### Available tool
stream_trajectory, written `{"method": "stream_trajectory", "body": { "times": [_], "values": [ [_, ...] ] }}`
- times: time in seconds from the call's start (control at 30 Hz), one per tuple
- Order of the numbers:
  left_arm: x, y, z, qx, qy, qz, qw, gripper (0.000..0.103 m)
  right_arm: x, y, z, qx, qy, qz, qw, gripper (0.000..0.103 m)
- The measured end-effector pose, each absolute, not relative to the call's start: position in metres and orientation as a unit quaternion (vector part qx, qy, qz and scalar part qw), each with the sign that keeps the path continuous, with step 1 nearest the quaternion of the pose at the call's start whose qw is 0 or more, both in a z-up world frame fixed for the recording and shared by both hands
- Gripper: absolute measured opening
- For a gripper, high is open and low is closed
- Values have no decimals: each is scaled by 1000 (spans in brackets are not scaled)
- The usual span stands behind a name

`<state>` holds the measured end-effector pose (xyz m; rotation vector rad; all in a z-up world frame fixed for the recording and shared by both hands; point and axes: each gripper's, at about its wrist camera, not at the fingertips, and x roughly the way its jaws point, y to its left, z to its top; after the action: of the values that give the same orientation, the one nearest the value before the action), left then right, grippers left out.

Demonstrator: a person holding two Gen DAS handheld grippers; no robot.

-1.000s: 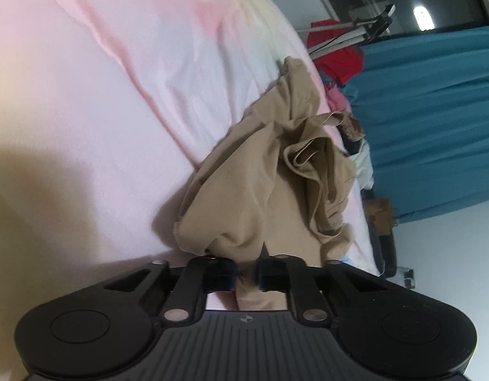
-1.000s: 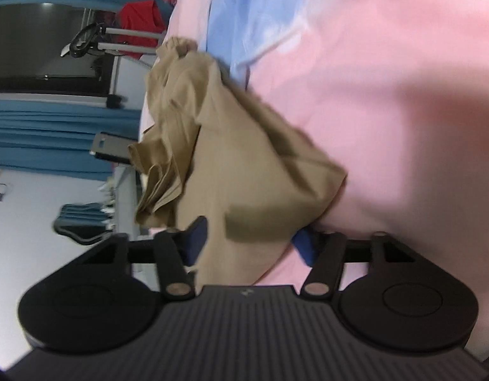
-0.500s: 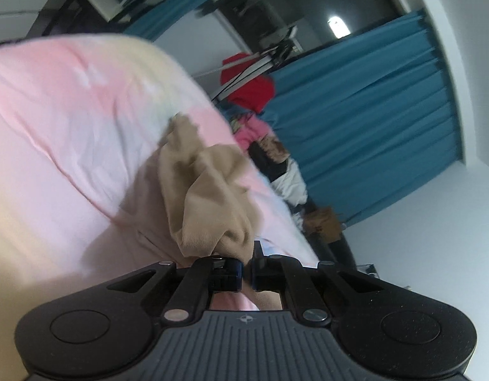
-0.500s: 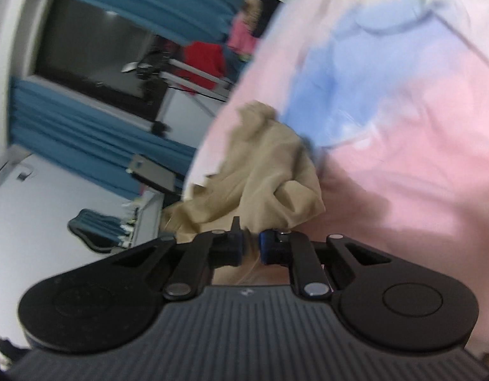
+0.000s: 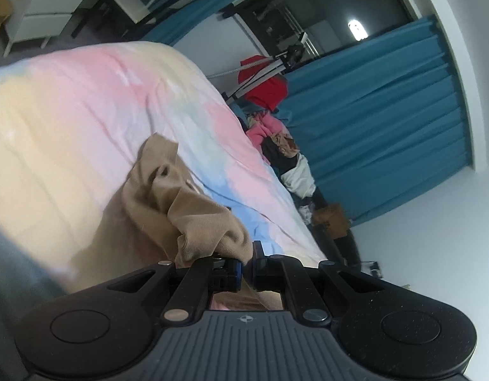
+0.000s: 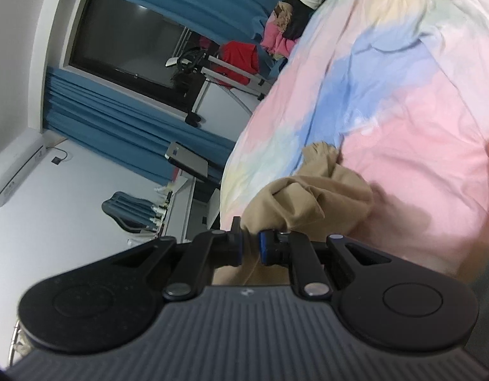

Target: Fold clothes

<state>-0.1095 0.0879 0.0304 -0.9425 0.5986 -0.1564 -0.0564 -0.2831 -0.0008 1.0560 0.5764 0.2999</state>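
Note:
A crumpled tan garment (image 5: 168, 203) hangs lifted above the pastel tie-dye bedspread (image 5: 85, 95). My left gripper (image 5: 247, 265) is shut on a bunched edge of it, the cloth pinched between the blue-tipped fingers. In the right wrist view the same tan garment (image 6: 311, 200) bunches just ahead of my right gripper (image 6: 250, 246), which is shut on another edge of it. Its far end still trails on the bedspread (image 6: 403, 95). Most of the cloth below the grippers is hidden by their black bodies.
A pile of mixed clothes (image 5: 279, 146) lies at the bed's far end before blue curtains (image 5: 387, 111). A red cloth hangs on a metal rack (image 6: 234, 63) by a dark window. A desk with a laptop (image 6: 187, 162) and a chair (image 6: 127, 212) stands beside the bed.
Both grippers have risen and tilted up, lifting the tan garment off the bed. The right gripper's jaws, wide at first, closed on the cloth; the left stayed shut on it.

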Motion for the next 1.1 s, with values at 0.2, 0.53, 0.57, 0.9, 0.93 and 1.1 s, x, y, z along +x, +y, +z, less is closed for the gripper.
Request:
{"method": "stream_trajectory", "body": {
  "times": [0.2, 0.53, 0.57, 0.9, 0.93, 1.1],
  "values": [
    [-37, 94, 33, -439, 299, -55, 846, 7, 11, -270, -3, 483, 290, 128, 816, 13],
    [111, 92, -25, -337, 290, -51, 894, 8, 143, -238, -48, 438, 317, 101, 835, 14],
    [122, 95, -38, -339, 296, -51, 892, 8, 151, -237, -59, 431, 320, 101, 837, 14],
    [166, 82, -89, -252, 325, -51, 910, 10, 201, -227, -111, 392, 355, 104, 843, 15],
    [165, 81, -89, -243, 326, -54, 912, 9, 201, -226, -109, 386, 356, 107, 844, 16],
    [151, 79, -83, -257, 311, -102, 909, 49, 193, -216, -99, 340, 345, 165, 859, 55]
  ]
}}
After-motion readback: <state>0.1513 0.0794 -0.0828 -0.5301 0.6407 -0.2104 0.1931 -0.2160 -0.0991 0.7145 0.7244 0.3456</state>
